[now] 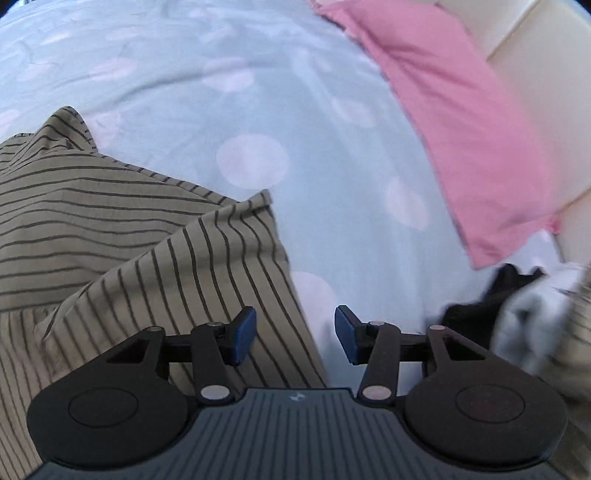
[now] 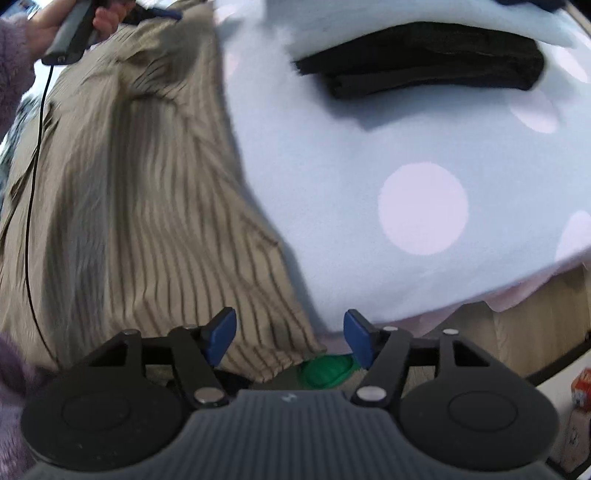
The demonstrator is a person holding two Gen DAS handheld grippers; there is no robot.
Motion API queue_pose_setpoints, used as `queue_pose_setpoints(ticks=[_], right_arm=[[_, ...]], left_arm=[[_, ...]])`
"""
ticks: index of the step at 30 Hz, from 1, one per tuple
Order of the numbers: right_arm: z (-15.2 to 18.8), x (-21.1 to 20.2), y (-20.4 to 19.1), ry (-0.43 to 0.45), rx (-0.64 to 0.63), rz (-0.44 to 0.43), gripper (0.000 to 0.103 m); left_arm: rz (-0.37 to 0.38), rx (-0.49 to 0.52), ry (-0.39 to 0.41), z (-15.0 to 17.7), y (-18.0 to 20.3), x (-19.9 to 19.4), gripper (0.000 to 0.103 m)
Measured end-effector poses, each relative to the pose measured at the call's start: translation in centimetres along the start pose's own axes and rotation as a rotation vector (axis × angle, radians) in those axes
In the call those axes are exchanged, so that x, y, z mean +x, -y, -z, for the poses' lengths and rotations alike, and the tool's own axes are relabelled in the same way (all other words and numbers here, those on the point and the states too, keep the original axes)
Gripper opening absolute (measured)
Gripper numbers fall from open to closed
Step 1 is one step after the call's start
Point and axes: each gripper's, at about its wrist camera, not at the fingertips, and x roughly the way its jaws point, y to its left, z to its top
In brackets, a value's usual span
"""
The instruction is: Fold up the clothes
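both wrist views open on tongs with blue pads spread apart and nothing between them. left gripper (image 1: 295, 338) hangs over the edge of the striped garment (image 1: 122, 236), its left pad above the cloth and its right pad above the bedsheet (image 1: 229, 96); neither pad presses on anything. right gripper (image 2: 290, 339) is likewise agape, with the garment's lower hem under the gap but not pinched, and a green object (image 2: 325, 371) just beyond that hem, too hidden to identify.

state of the work, as a judgement: the beige striped garment lies on the spotted light-blue sheet, and in the left wrist view one panel, with stripes running at a different angle, is laid over the rest, which suggests at least one fold is already made. wrinkles remain, and in the right wrist view the piece is long and uneven, so it probably wants a further fold and some smoothing before it is finished.

other items: a dark folded garment (image 2: 424, 59) sits well apart on the sheet, seemingly done. a loose heap of black and pale clothing (image 1: 517, 306) at the right edge of the left wrist view looks unfolded, so more items likely remain. a pink pillow (image 1: 454, 122) lies along the far side. in the right wrist view a hand (image 2: 48, 22) in a fuzzy purple sleeve holds the other gripper's handle.
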Motion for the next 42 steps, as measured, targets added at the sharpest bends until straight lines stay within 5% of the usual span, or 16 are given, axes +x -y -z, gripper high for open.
queue_pose_setpoints(ticks=[4,14,17,19,22,32,33,34,36,42], right_arm=[[0.4,0.2,0.3,0.061,0.047,0.063,0.069],[-0.2,2.7,0.5,0.008,0.018,0.084,0.066],[-0.5,3.3,-0.3,0.008,-0.018,0.07,0.037],[-0.5,3.3,-0.4,0.016,-0.03,0.056,0.004],[-0.4,2.8,-0.6,0.038,-0.047,0.027,0.001],[0.7,-1.8,-3.0,0.115,-0.145,0.012,0.004],[0.6,-1.7,-3.0,0.101,-0.157,0.03,0.01],[0.5,-1.5,-3.0,0.087,-0.169,0.051,0.038],[0.2,-1.0,-2.8,0.084,-0.211,0.075,0.067],[-1.4,2.8,-0.6,0.042,-0.202,0.055,0.063]], left_arm=[[-0.078,0.033,-0.027,-0.3,0.6,2.2,0.042],[-0.257,0.188,-0.083,-0.5,3.9,4.8,0.039],[-0.271,0.222,-0.08,-0.4,4.0,4.9,0.02],[-0.269,0.229,-0.077,-0.5,3.7,4.7,0.005],[-0.229,0.224,-0.064,-0.6,2.8,4.0,0.001],[-0.038,0.114,-0.014,-2.6,-0.9,-3.3,0.0],[-0.026,0.108,-0.008,-2.7,-1.1,-3.9,0.0],[-0.023,0.108,-0.005,-2.7,-1.2,-4.5,0.0],[-0.018,0.109,0.001,-2.7,-1.2,-5.4,0.0],[0.01,0.078,0.022,-3.0,-1.3,-6.5,0.0]])
